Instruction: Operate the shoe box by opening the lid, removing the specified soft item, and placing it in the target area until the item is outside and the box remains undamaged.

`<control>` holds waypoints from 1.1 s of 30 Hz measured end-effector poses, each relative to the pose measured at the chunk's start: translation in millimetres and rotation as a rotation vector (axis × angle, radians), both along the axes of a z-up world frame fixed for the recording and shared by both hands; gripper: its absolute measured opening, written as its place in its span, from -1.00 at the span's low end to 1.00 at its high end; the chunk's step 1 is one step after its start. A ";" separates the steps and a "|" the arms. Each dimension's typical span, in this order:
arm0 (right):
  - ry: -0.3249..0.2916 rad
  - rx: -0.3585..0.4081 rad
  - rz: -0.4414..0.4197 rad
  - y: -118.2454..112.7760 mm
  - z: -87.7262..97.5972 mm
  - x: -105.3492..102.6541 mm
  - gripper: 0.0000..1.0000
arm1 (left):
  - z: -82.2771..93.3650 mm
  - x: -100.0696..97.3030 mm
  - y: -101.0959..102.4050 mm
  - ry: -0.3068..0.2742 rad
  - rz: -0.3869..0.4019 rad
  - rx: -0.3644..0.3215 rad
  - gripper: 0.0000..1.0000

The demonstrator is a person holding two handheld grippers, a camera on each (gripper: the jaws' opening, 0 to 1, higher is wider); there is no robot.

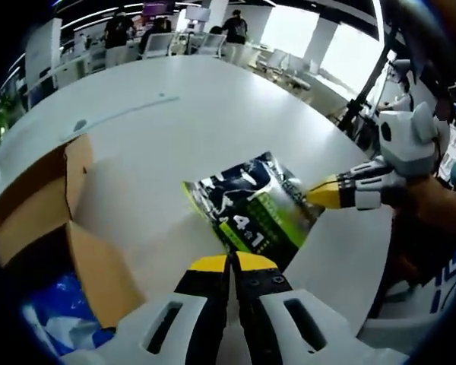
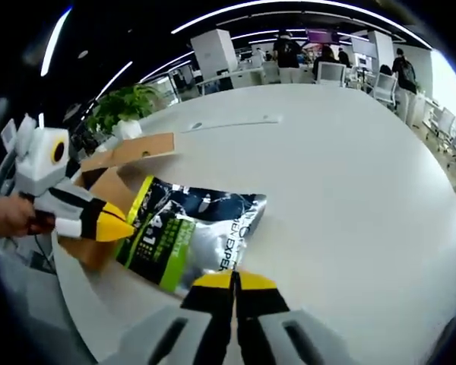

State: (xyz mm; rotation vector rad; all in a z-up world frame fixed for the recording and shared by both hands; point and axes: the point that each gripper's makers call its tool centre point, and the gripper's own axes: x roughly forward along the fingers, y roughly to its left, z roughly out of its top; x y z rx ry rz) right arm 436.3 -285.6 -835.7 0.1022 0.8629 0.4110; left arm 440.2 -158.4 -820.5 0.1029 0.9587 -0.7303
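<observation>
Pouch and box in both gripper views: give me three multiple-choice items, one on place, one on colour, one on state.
1. Where is the pouch?
A. inside the box
B. above the table, held at both ends
C. on a chair

2. What colour are the jaw tips?
A. yellow
B. red
C. blue

3. How is the box?
A. taped shut
B. crushed flat
C. open, flaps spread

B: the left gripper and the right gripper each pinch one end of the pouch over the white table.
A: the yellow tips show in both views.
C: the flaps stand apart, with blue contents showing inside.
</observation>
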 end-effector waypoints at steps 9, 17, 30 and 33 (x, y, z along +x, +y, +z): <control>0.011 0.031 -0.029 3.8 -7.9 -1.3 -1.00 | -13.3 2.6 5.2 -0.016 -0.004 0.077 -1.00; 0.016 0.050 -0.072 8.5 -8.6 -3.4 -1.00 | -18.7 2.2 10.0 -0.021 -0.033 0.120 -0.97; 0.016 0.044 -0.161 -1.5 -9.6 -2.7 -1.00 | 4.6 18.8 7.4 -0.130 -0.054 0.092 -0.94; 0.022 0.054 -0.171 0.1 -10.4 -2.2 -1.00 | 7.1 20.7 8.9 -0.140 -0.056 0.090 -0.94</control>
